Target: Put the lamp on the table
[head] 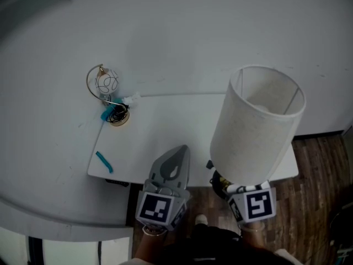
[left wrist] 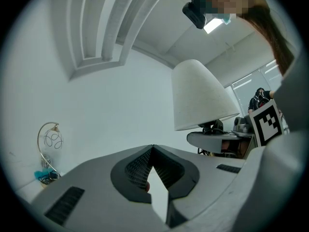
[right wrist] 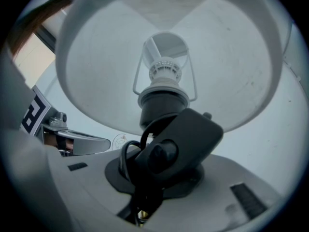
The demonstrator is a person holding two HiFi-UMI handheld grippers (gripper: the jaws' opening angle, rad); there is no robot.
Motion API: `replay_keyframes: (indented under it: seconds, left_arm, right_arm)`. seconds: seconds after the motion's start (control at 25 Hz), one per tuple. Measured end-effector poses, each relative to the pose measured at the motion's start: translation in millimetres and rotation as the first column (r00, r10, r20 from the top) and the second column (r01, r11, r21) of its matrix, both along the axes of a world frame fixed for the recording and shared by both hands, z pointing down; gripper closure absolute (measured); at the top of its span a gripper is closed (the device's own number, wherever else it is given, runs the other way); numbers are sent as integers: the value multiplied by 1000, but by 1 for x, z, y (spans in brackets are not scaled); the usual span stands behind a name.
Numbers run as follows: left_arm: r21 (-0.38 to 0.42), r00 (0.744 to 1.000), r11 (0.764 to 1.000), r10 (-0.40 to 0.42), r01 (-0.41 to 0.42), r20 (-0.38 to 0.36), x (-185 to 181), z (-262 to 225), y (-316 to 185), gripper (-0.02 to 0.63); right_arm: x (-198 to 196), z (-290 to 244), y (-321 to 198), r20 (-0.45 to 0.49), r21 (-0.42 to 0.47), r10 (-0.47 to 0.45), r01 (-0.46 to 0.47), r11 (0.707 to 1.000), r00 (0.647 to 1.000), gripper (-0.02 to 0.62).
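The lamp has a white drum shade (head: 256, 123) and a black socket and base (right wrist: 161, 105). My right gripper (head: 225, 185) is shut on that black base, with the black cord looped between its jaws (right wrist: 157, 178). The lamp is tilted, over the right front corner of the white table (head: 165, 126); whether its base touches the table is hidden by the shade. My left gripper (head: 179, 150) is beside the lamp, over the table's front edge, jaws shut to a point with nothing between them (left wrist: 152, 151). From the left gripper view the shade (left wrist: 200, 98) rises to the right.
A gold wire ornament (head: 103, 84) with a blue bit at its foot stands at the table's back left corner, against the white wall. A small teal piece (head: 104, 162) lies near the left front edge. Wood floor (head: 314, 203) shows at the right.
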State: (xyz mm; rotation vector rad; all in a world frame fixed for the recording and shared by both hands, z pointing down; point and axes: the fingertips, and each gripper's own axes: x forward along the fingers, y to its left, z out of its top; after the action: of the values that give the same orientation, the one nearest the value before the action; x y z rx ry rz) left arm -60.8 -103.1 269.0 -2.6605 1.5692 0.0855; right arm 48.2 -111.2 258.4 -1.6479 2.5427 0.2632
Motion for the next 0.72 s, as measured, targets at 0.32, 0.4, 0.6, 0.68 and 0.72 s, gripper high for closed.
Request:
replay_keyframes:
  seconds: [0.32, 0.4, 0.6, 0.68, 0.72]
  left_arm:
    - [-5, 999, 999, -40, 40, 17, 9, 6, -26, 607]
    - [-12, 999, 999, -47, 47, 22, 10, 9, -29, 607]
    - [-21, 998, 998, -65, 66, 22, 8, 10, -37, 607]
    - [-20, 997, 997, -73, 73, 19, 6, 10, -40, 607]
    - [-21, 997, 997, -77, 77, 18, 6, 11, -41, 607]
  right_arm:
    - [14, 6, -32, 32, 3, -30, 30, 1000, 999, 514]
    - [14, 8, -38, 37, 1, -39, 39, 999, 999, 514]
    - [14, 11, -48, 31, -4, -48, 48, 999, 998, 514]
    - [13, 13, -50, 30, -10, -50, 50, 999, 998, 514]
    - [14, 15, -51, 27, -18, -48, 48, 999, 999, 514]
